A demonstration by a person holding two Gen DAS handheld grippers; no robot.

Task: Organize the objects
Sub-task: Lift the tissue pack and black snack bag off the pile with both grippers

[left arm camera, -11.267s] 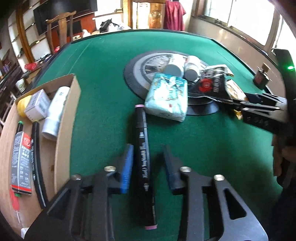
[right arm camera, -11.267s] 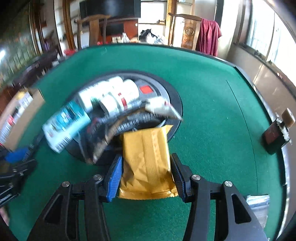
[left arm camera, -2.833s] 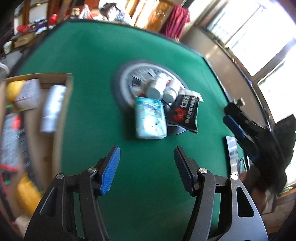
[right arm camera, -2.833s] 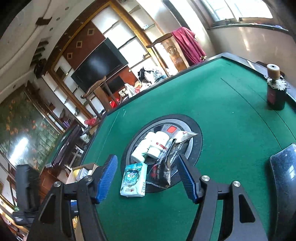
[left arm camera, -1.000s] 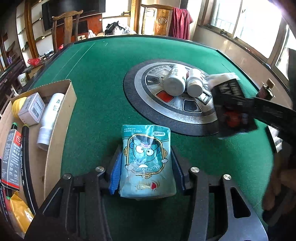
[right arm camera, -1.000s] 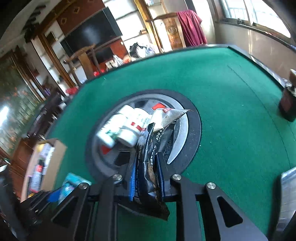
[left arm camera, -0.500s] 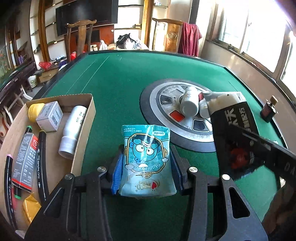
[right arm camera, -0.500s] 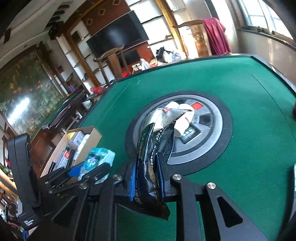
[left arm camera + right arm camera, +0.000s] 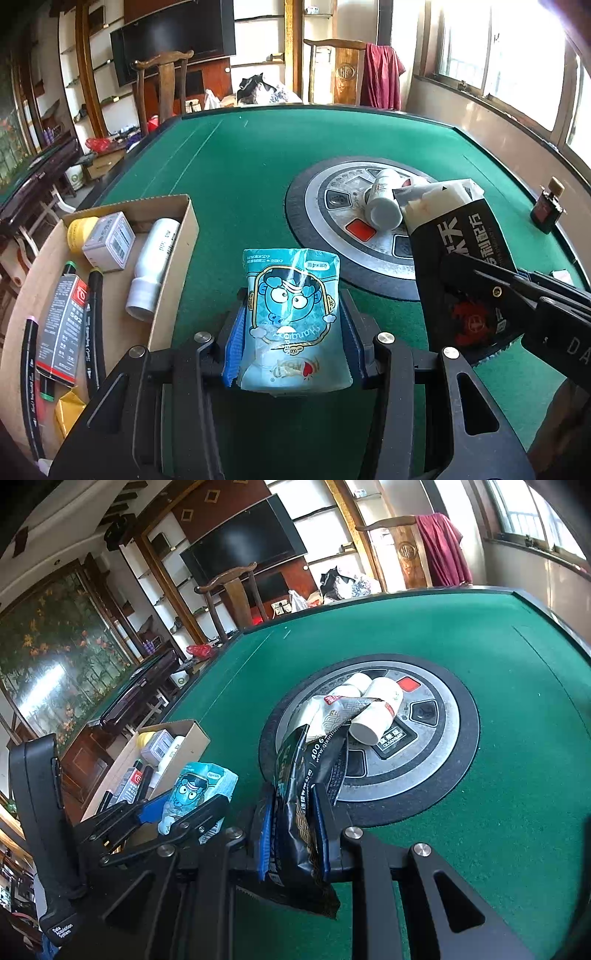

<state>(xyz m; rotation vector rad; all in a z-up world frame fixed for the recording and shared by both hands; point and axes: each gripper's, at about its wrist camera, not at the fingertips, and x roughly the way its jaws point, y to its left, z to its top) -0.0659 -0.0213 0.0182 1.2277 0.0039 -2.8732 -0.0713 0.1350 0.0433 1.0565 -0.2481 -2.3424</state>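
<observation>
Status: task partly complete, two items in transit.

Stowed: the cardboard box (image 9: 173, 254) at the left edge of the green worktop (image 9: 236, 173) already holds a white bottle (image 9: 153, 269) lying on its side, a small white carton (image 9: 109, 242), a yellow round item (image 9: 79, 229), a glue tube package (image 9: 62, 325), two black markers (image 9: 94, 325) and a gold packet (image 9: 68, 410) at the near end.

In hand: the left gripper (image 9: 291, 343) has its jaws closed partway on a light-blue cartoon pouch (image 9: 291, 317), gripped across its width and lifted clear of the worktop, just right of the box wall. The right gripper (image 9: 291, 834) has its jaws nearly closed, pinching a black snack bag (image 9: 306, 805) by its lower part; the bag stands upright above the near rim of the round centre panel (image 9: 436, 775).

Outstanding: two white bottles (image 9: 373, 709) lie side by side on the centre panel, untouched. A small dark bottle (image 9: 546, 210) stands near the far right edge of the worktop; whether it belongs to the task cannot be told.

Assessment: roughly two-thirds done. Both held packets still need placing in the box, where free space appears limited to the middle; then the two bottles remain.
</observation>
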